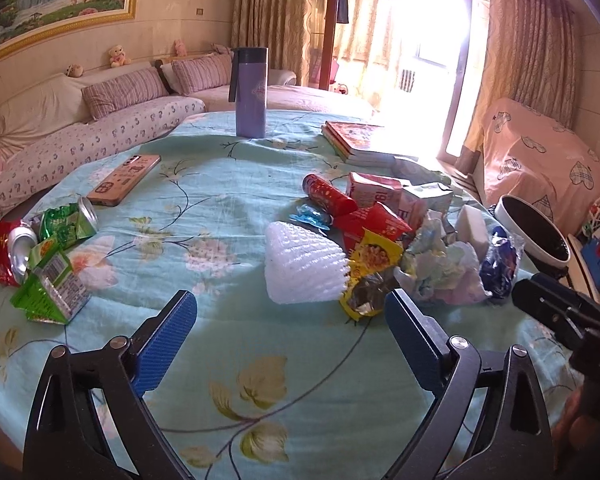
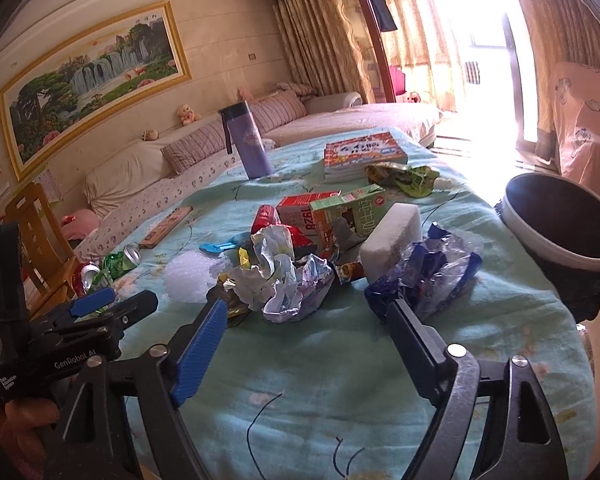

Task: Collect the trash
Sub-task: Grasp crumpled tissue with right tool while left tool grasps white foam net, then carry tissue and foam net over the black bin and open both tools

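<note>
Trash pile (image 2: 300,256) mid-table; bin (image 2: 560,224) at right edge; both tools (image 1: 290,312) (image 2: 304,320) gaping, empty.

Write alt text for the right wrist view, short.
The open right gripper hovers above a floral tablecloth, aimed at crumpled paper and a blue plastic wrapper in a trash pile. A dark bin stands at the table's right edge; the left gripper shows lower left.
</note>
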